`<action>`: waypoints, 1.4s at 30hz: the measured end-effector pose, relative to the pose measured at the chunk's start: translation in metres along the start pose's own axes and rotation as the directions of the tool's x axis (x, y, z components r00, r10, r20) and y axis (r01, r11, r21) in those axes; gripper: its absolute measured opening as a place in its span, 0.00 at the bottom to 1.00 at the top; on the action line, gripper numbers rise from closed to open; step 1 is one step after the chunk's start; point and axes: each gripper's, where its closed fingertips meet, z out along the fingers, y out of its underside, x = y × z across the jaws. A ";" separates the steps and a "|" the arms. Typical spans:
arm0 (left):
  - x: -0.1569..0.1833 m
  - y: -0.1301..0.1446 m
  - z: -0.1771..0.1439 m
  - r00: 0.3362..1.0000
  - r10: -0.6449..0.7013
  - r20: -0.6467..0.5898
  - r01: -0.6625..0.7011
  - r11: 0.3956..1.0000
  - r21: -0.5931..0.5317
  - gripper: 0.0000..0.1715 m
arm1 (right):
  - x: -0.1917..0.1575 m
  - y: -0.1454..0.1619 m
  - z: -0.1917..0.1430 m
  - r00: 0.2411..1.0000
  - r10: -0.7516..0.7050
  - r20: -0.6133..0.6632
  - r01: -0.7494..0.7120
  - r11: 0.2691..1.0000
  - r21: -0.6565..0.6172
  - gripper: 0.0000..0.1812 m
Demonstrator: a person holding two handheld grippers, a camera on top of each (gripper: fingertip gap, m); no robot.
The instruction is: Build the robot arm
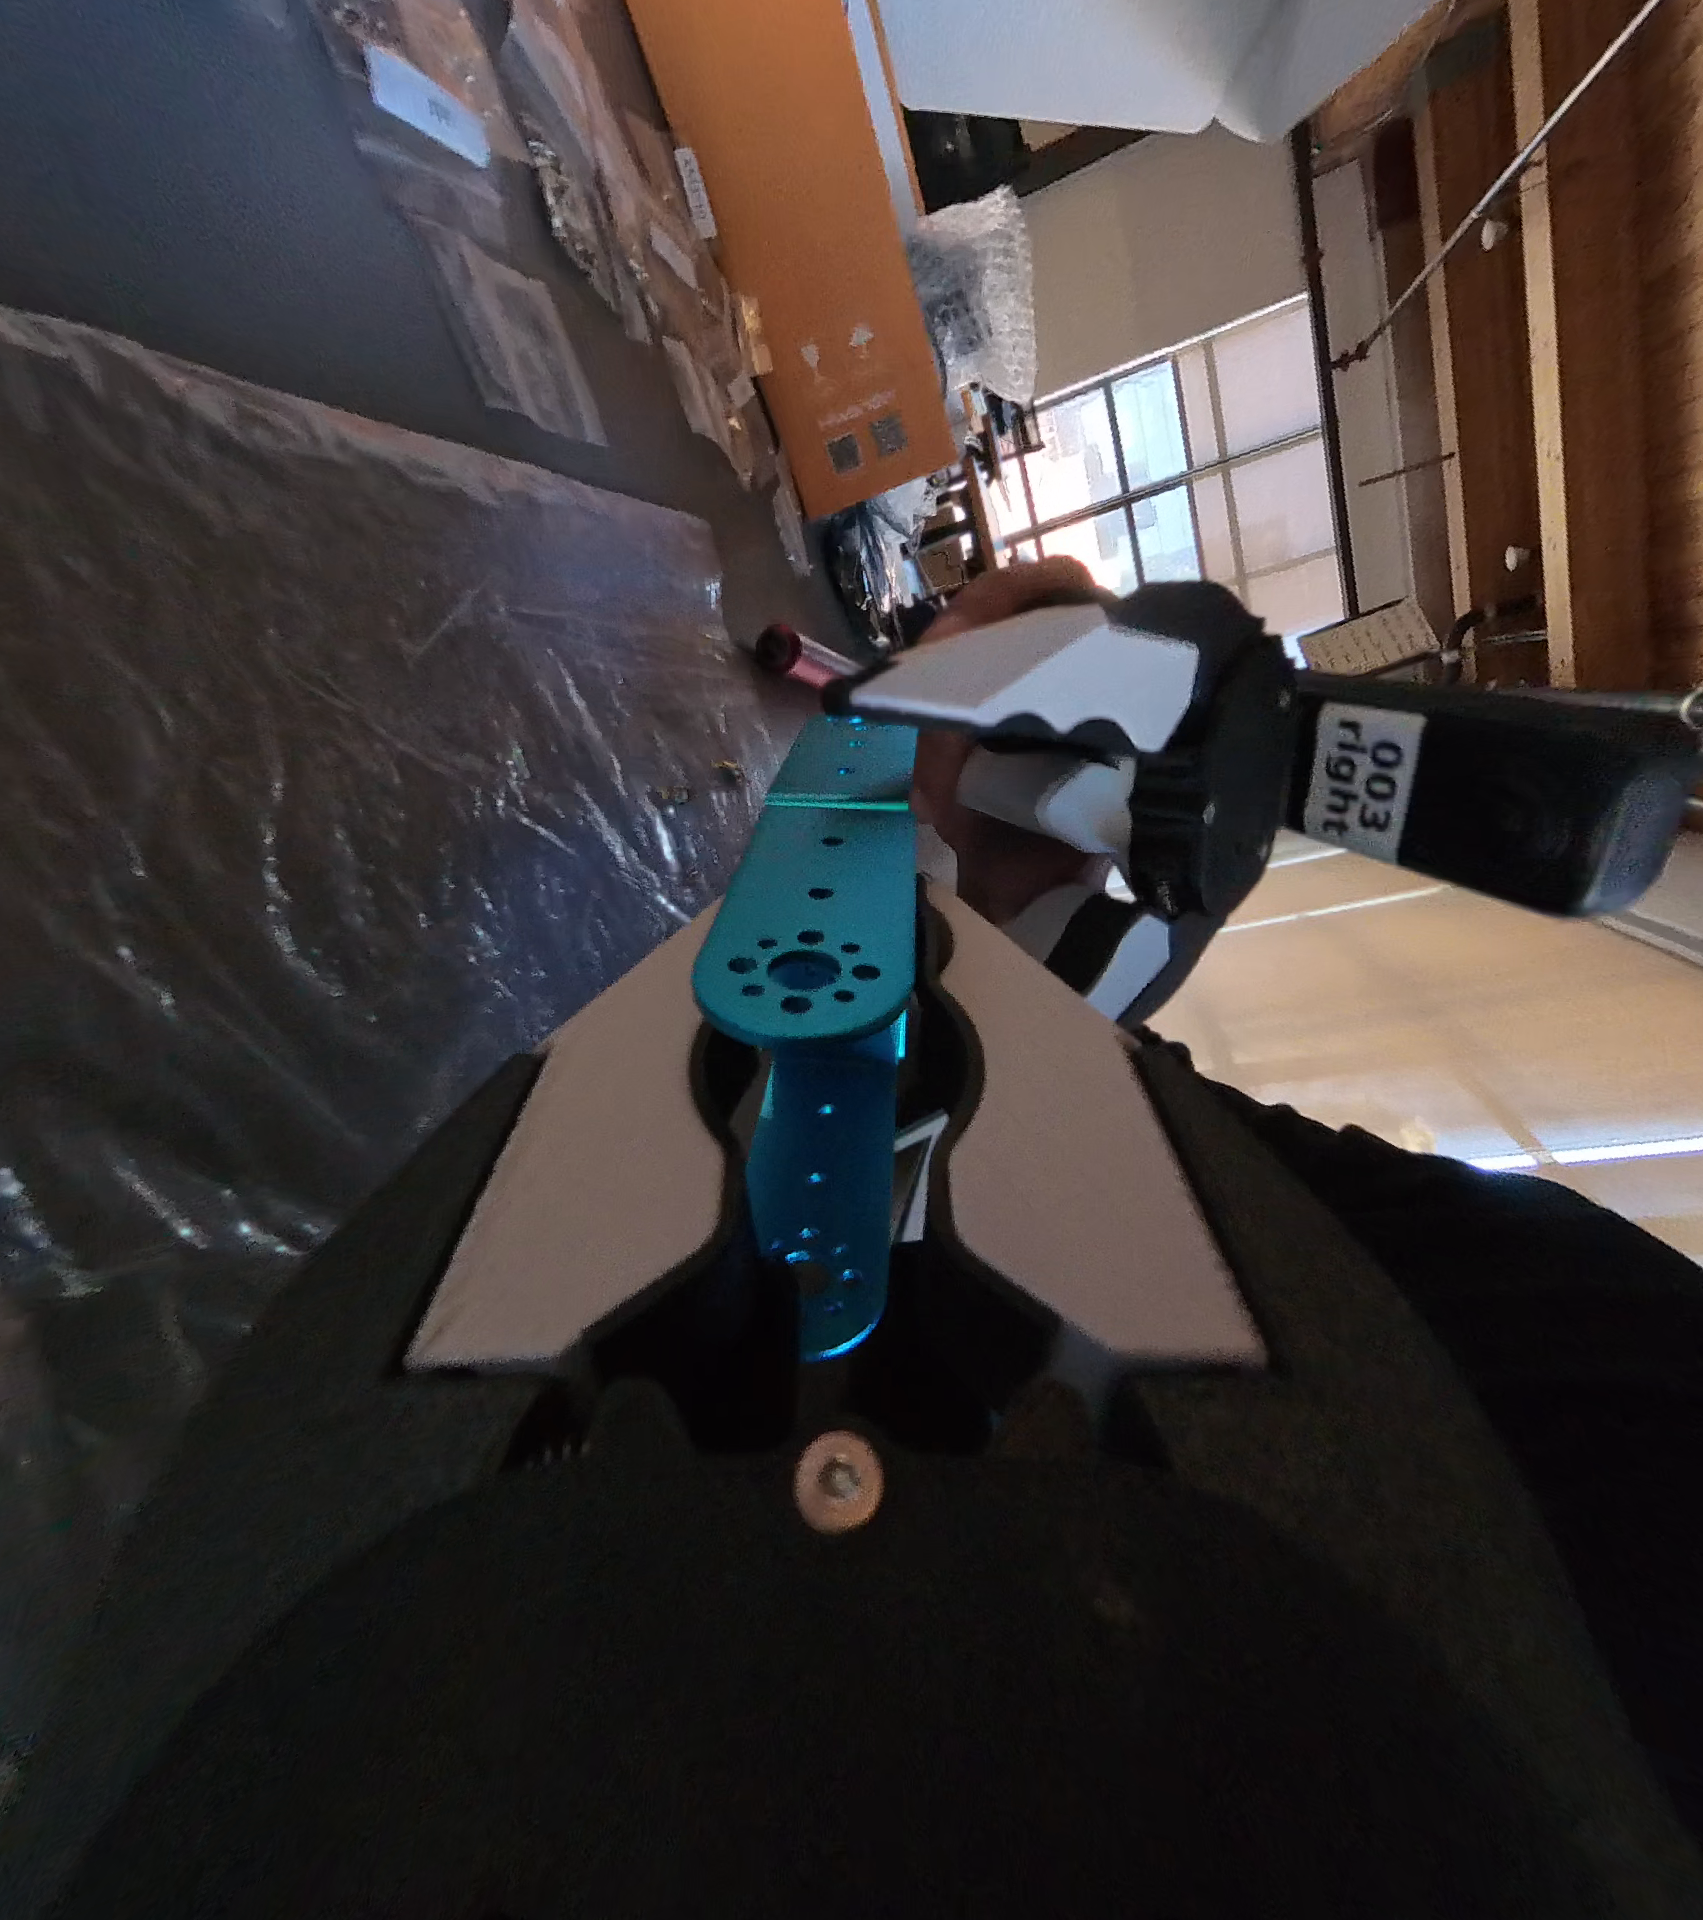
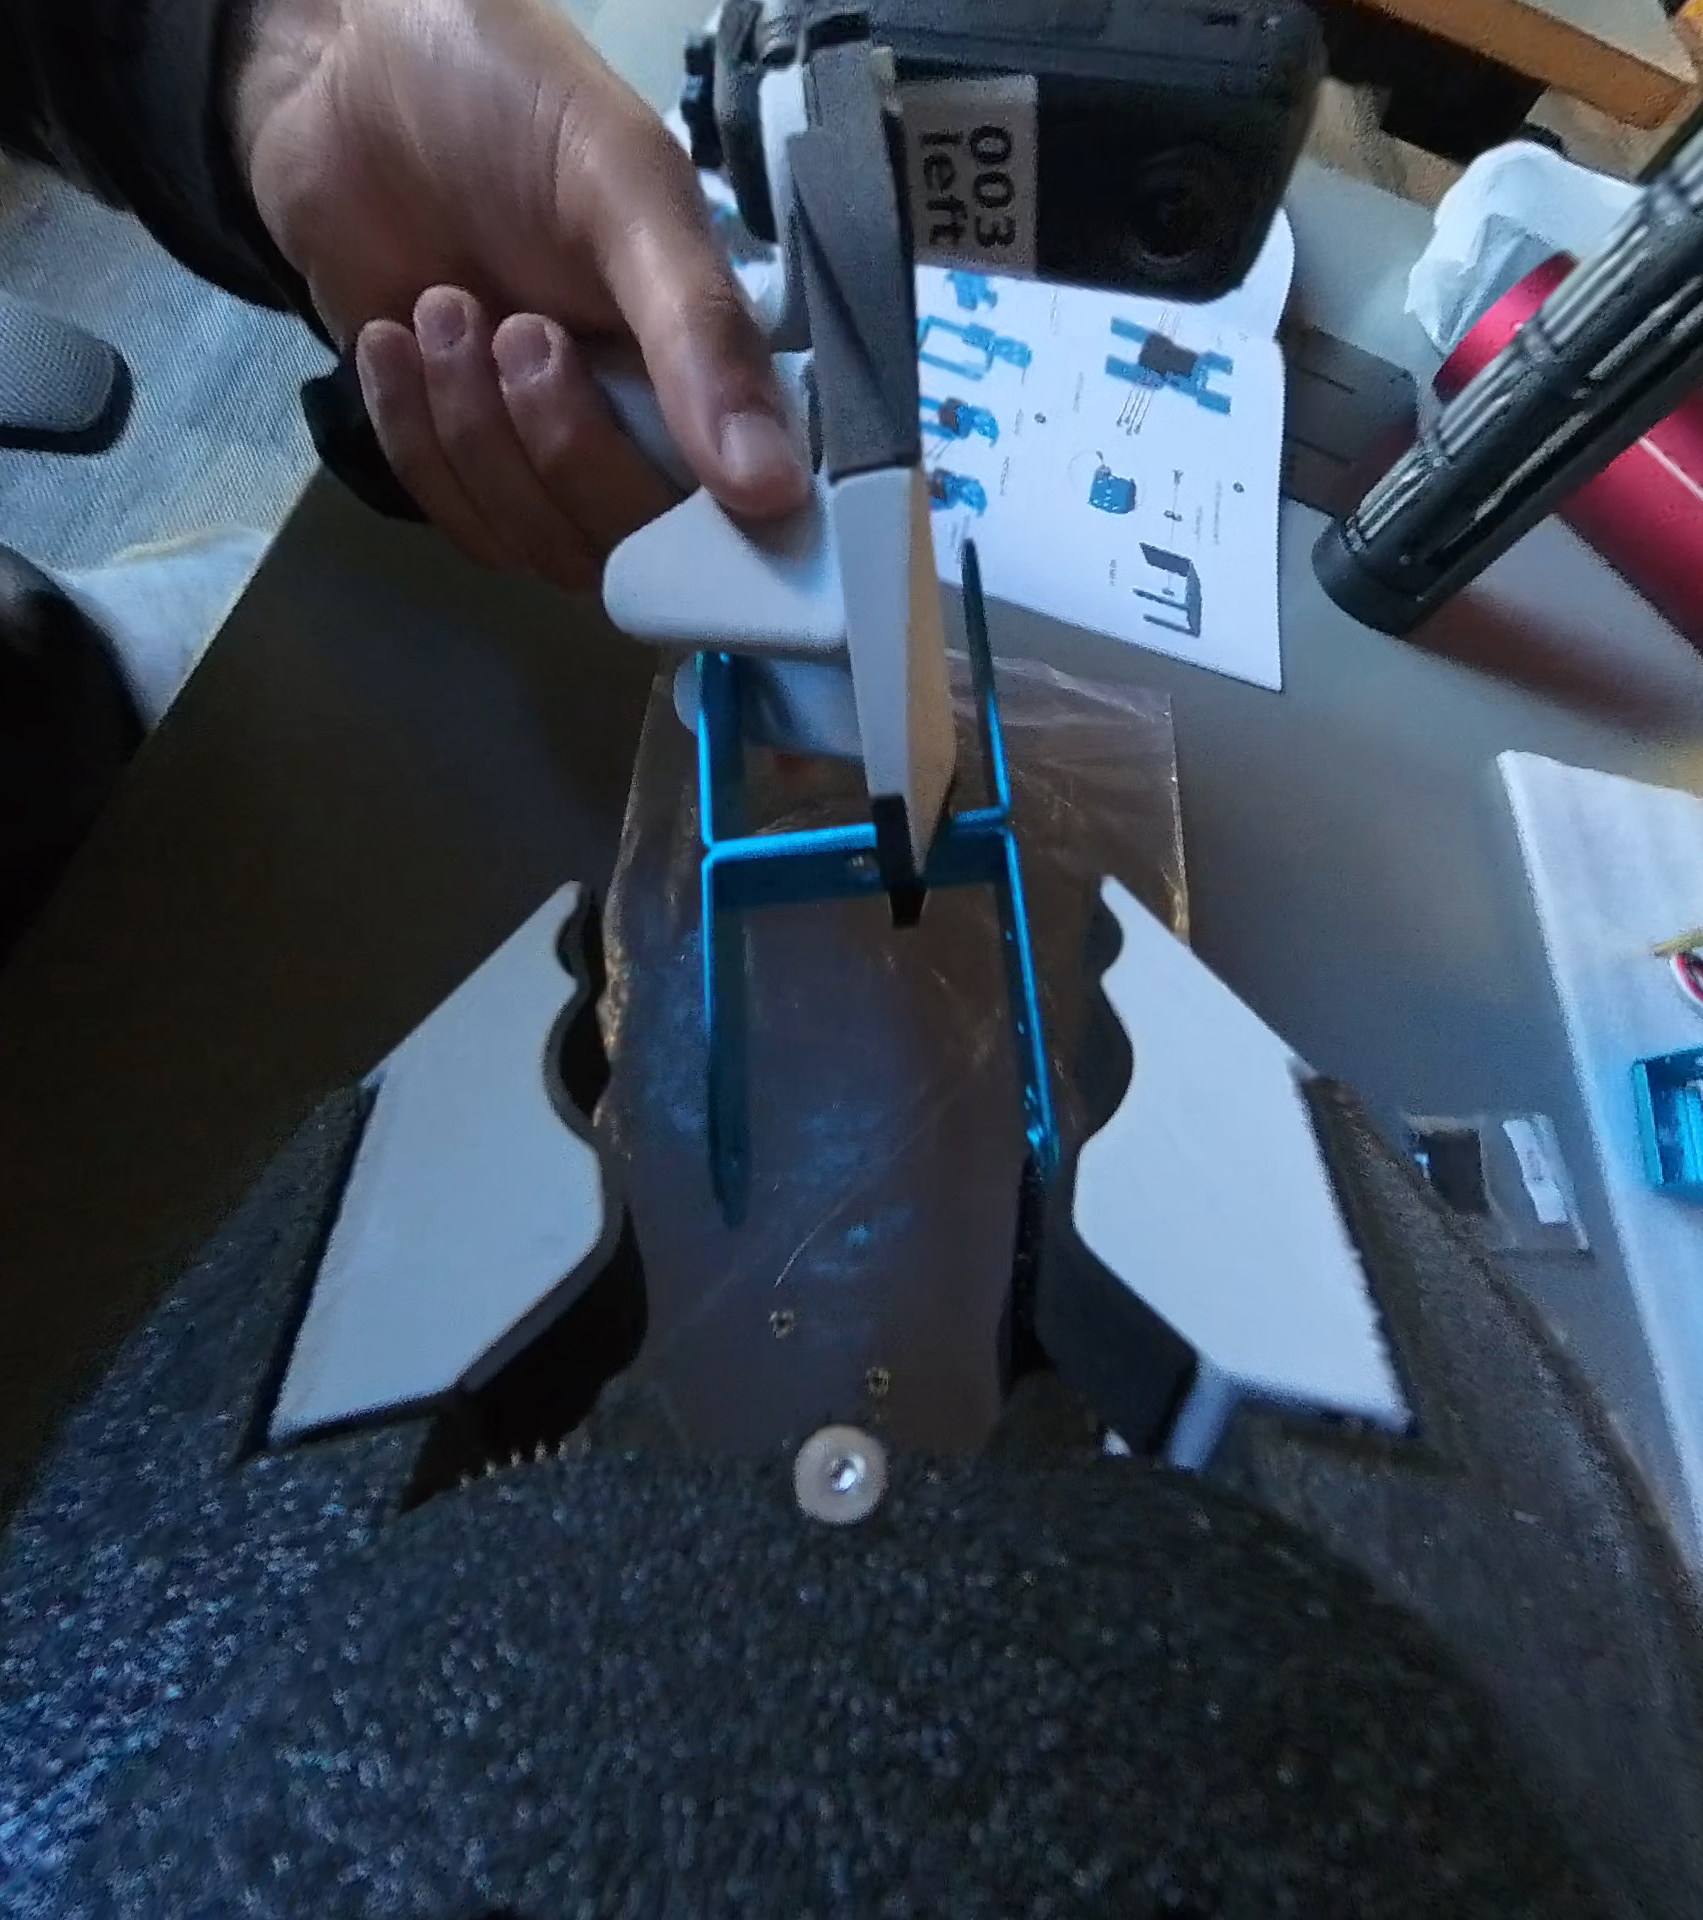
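A blue metal H-shaped bracket (image 2: 862, 868) with drilled holes is held above a clear plastic bag (image 2: 857, 1164) on the grey table. My left gripper (image 1: 821, 935) is shut on the bracket (image 1: 805, 971), and one holed arm lies between its fingers. In the right wrist view the left gripper (image 2: 904, 883) comes down from above and pinches at the bracket's crossbar, with a person's hand (image 2: 514, 260) on its handle. My right gripper (image 2: 842, 914) is open. Its fingers straddle the bracket's two near arms, and the right pad (image 2: 1211, 1195) is close against the right arm. The right gripper also shows in the left wrist view (image 1: 894, 743).
A printed instruction sheet (image 2: 1138, 468) lies beyond the bracket. A red cylinder (image 2: 1657, 499) and a black ribbed tool handle (image 2: 1553, 343) are at the far right. A white foam tray (image 2: 1657, 935) holds a smaller blue bracket (image 2: 1699, 1143) and wires. A cardboard box (image 1: 785, 260) stands behind. My left and right fingertips are right by each other.
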 end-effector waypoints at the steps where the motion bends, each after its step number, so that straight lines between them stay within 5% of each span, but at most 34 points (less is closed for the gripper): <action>1: -0.003 0.000 0.000 1.000 -0.013 0.001 0.013 1.000 -0.010 0.14 | 0.000 -0.001 0.006 1.000 -0.011 0.001 0.011 1.000 -0.010 0.48; 5: -0.011 0.002 0.000 0.998 -0.055 -0.008 0.055 0.998 -0.040 0.14 | 0.004 0.004 0.023 0.999 -0.038 -0.010 0.038 0.997 -0.068 0.36; 13: -0.032 -0.003 -0.007 1.000 -0.005 0.018 0.006 0.999 -0.054 0.16 | 0.008 0.016 0.040 0.997 0.063 0.043 -0.054 0.981 -0.187 0.36; 20: -0.028 -0.013 -0.042 0.994 0.106 0.028 -0.108 0.991 0.078 0.32 | 0.028 0.015 0.030 0.989 0.146 -0.003 -0.145 0.979 -0.144 0.35; 25: -0.009 -0.015 -0.082 0.987 0.161 0.027 -0.163 0.963 0.213 0.34 | 0.032 -0.002 0.030 0.967 0.251 0.043 -0.249 0.968 -0.038 0.36; 29: 0.008 -0.010 -0.099 0.966 0.254 0.040 -0.255 0.923 0.290 0.33 | 0.037 -0.043 0.021 0.872 0.422 0.247 -0.474 0.852 0.220 0.36; 34: 0.019 -0.015 -0.105 0.872 0.473 0.126 -0.487 0.812 0.322 0.37 | 0.048 -0.081 -0.001 0.644 0.474 0.601 -0.746 0.565 0.353 0.35; 38: 0.032 -0.021 -0.084 0.763 0.617 0.191 -0.645 0.715 0.268 0.44 | 0.041 -0.094 -0.003 0.545 0.430 0.720 -0.816 0.468 0.338 0.36; 42: 0.049 -0.026 -0.063 0.732 0.660 0.168 -0.678 0.679 0.281 0.50 | 0.033 -0.102 0.001 0.549 0.409 0.729 -0.812 0.466 0.351 0.35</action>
